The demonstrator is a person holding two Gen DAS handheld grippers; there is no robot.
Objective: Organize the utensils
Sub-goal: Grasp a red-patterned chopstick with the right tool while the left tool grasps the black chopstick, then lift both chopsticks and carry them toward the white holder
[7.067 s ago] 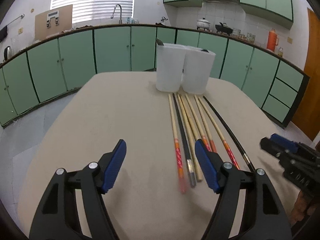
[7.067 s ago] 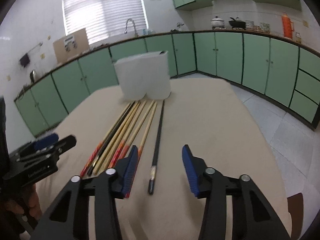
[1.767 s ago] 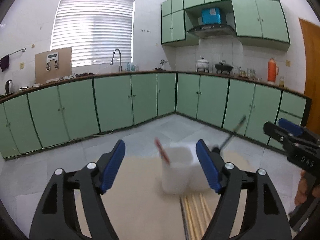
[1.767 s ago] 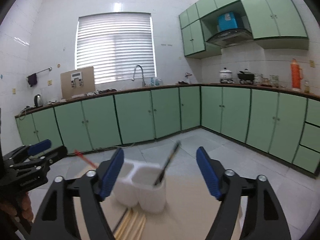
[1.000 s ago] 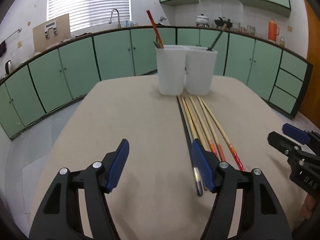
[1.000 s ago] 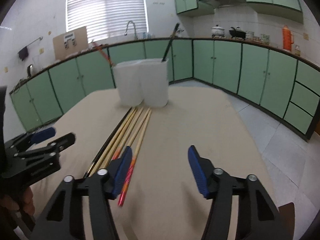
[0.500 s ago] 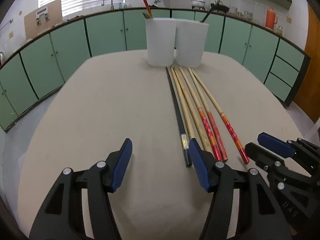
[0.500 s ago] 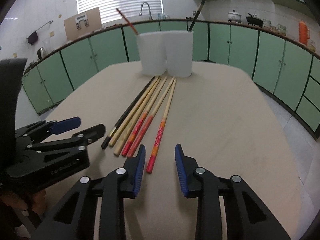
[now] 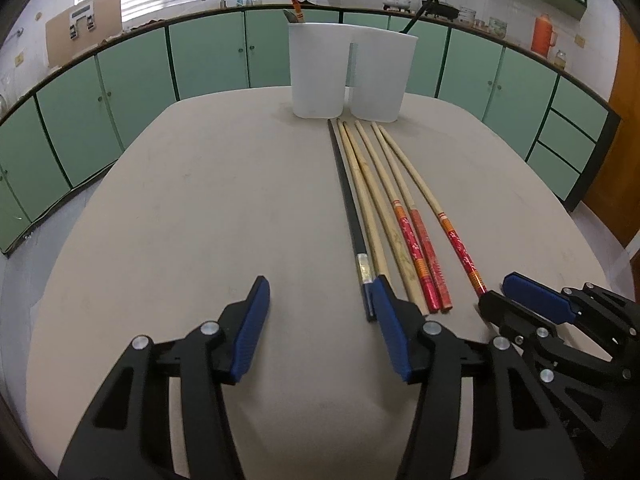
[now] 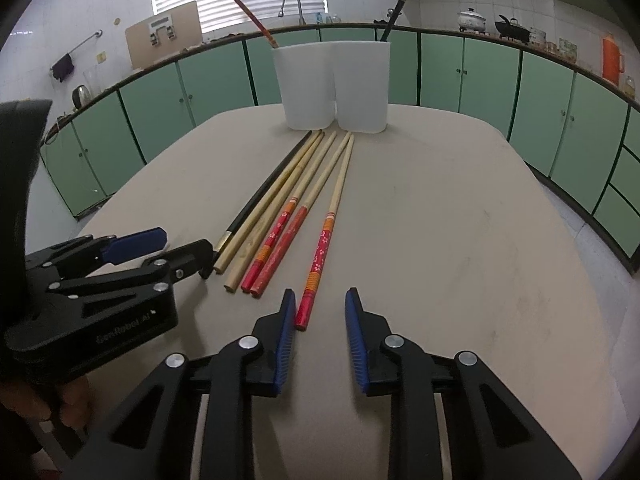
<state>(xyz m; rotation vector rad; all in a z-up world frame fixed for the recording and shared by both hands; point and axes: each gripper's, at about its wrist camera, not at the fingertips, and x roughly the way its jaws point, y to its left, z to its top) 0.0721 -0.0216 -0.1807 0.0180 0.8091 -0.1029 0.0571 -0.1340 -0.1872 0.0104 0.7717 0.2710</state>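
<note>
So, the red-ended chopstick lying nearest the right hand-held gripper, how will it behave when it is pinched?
The red-ended chopstick looks thin and straight, so probably stiff and light. It seems round and glossy, so it may roll or slip between the pads. Gripped at this end, its long far part would likely droop.

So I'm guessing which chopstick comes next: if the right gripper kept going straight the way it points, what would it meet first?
Most likely the red-handled chopstick, the rightmost on the table. Its butt end lies just ahead of the right gripper, slightly nearer the left pad. The jaws, which have just been closing, hold nothing.
</note>
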